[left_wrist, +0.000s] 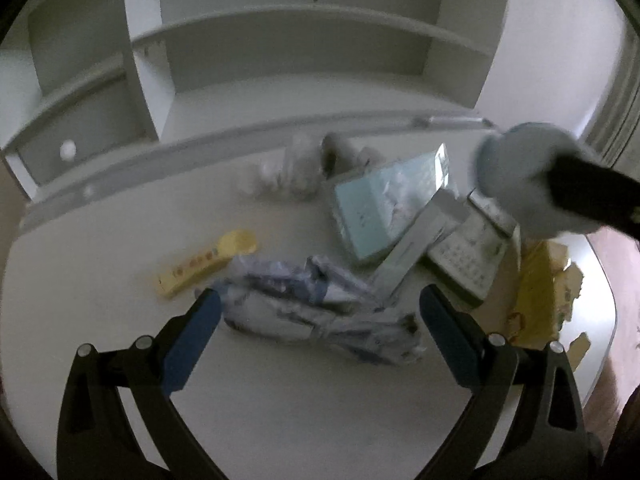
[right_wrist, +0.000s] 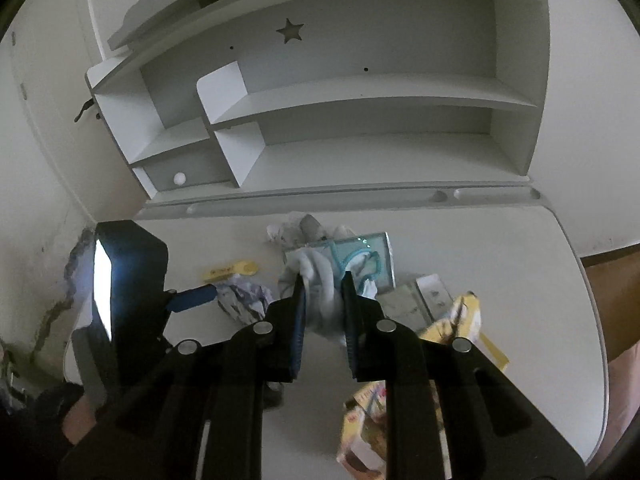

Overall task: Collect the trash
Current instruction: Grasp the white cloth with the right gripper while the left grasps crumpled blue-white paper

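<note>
Crumpled stuff all over the desk (left_wrist: 280, 420) today. Right tongs (right_wrist: 324, 280) are pinched on a wad of white tissue (right_wrist: 326, 300), held up off the desk, over the teal box (right_wrist: 378, 252). It looks feather-light and squishy, so I'd guess it squashes rather than slips. Left tongs (left_wrist: 320, 300) are spread wide, straddling the crinkled blue-and-white wrapper (left_wrist: 304, 300) lying flat near me. That one looks thin and slick, so I'd grab it at the bunched middle fold, not a loose edge.
</note>
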Demonstrator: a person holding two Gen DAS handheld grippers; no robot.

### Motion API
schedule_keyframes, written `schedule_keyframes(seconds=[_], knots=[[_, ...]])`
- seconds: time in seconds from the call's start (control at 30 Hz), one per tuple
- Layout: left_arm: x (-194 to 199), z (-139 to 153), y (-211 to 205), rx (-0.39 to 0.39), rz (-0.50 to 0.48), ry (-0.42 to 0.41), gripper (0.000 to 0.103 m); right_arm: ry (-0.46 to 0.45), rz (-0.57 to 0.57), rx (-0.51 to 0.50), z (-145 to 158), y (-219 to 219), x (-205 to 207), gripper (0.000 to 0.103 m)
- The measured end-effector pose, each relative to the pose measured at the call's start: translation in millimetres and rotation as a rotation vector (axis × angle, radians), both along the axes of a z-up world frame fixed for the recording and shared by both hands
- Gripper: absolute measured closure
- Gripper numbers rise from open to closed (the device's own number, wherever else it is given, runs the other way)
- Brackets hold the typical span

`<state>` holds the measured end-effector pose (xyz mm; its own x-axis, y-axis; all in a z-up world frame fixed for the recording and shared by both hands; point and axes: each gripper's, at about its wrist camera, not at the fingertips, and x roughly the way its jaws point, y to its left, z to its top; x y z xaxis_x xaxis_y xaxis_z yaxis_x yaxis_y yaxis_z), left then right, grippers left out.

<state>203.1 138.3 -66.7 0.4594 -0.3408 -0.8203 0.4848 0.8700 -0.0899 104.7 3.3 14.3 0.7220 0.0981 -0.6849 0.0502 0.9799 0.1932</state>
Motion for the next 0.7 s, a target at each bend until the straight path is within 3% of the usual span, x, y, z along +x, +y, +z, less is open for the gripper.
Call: schedule_keyframes(seconds=[0.23, 0.4, 0.57, 0.7], knots=[[-12.8, 0.7, 29.2, 0.015, -0.007, -0.015, 0.008, -0.016, 0.028, 0.003, 2.2, 1.1, -15.6, 0.086], [-12.0, 0.1, 28.5, -0.045, 0.000, 0.037, 0.024, -0.014, 0.038, 0.009, 3.3, 1.7, -26.4, 0.086], [-7.4, 5.4, 13.9, -0.092, 0.058, 0.065, 0.021, -0.022, 0.033, 0.013, 6.0, -1.0, -37.9, 0.086], [0.4, 4.5, -6.3, -0.058, 0.069, 0.050, 0.017, -0.018, 0.032, 0.010, 6.6, -1.7, -43.1, 0.086]])
